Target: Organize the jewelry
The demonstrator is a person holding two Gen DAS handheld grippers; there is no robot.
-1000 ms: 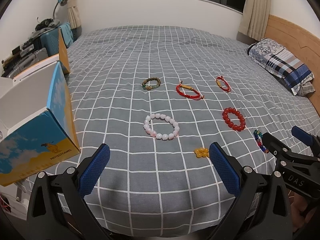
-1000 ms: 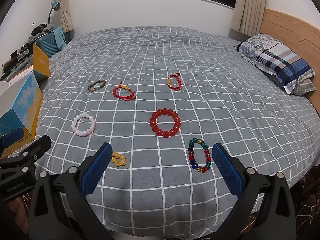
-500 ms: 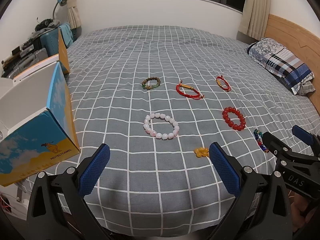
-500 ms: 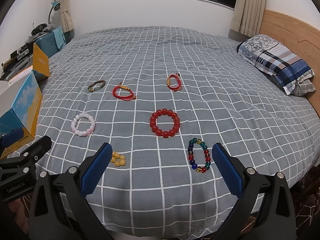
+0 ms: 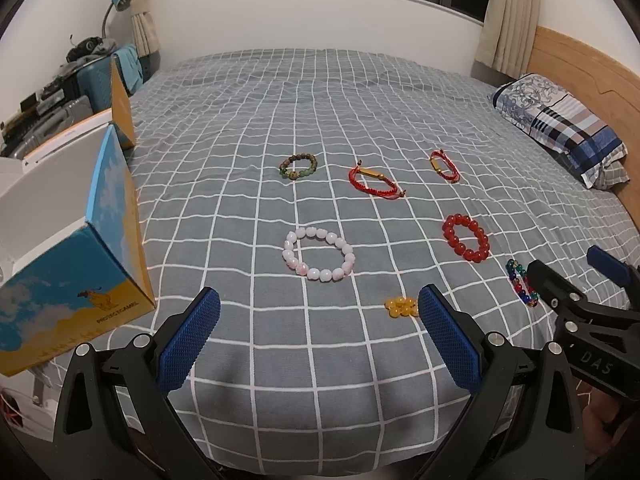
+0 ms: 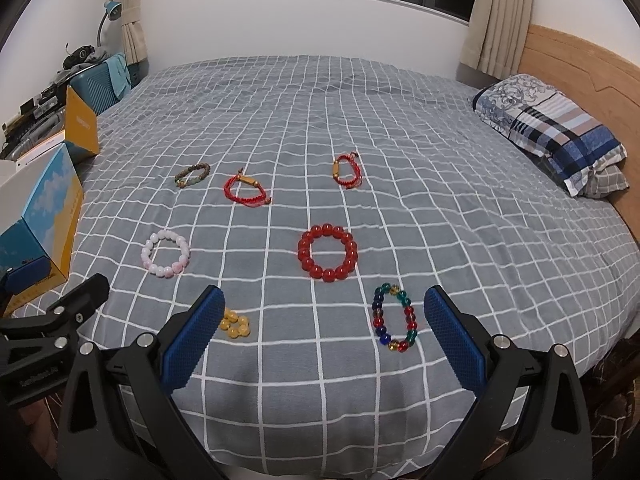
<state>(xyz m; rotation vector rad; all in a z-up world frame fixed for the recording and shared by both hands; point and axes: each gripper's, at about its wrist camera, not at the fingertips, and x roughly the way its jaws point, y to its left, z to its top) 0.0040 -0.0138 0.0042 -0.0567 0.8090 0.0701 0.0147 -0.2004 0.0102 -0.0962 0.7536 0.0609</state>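
Several bracelets lie on a grey checked bedspread [image 5: 320,100]. A pink bead bracelet [image 5: 319,254] lies ahead of my left gripper [image 5: 319,316], which is open and empty near the bed's front edge. A small yellow bead bracelet [image 5: 401,306] lies by its right finger. A red bead bracelet [image 6: 327,256] and a multicoloured bead bracelet [image 6: 395,323] lie ahead of my right gripper [image 6: 324,320], also open and empty. Further back lie a green-brown bracelet [image 5: 298,166] and two red cord bracelets [image 5: 373,182] [image 5: 444,165].
An open blue and yellow cardboard box [image 5: 72,264] stands on the bed's left side. A plaid pillow [image 5: 564,128] lies at the right by the wooden headboard [image 5: 592,68]. Suitcases and clutter [image 5: 60,88] stand beyond the bed's left edge.
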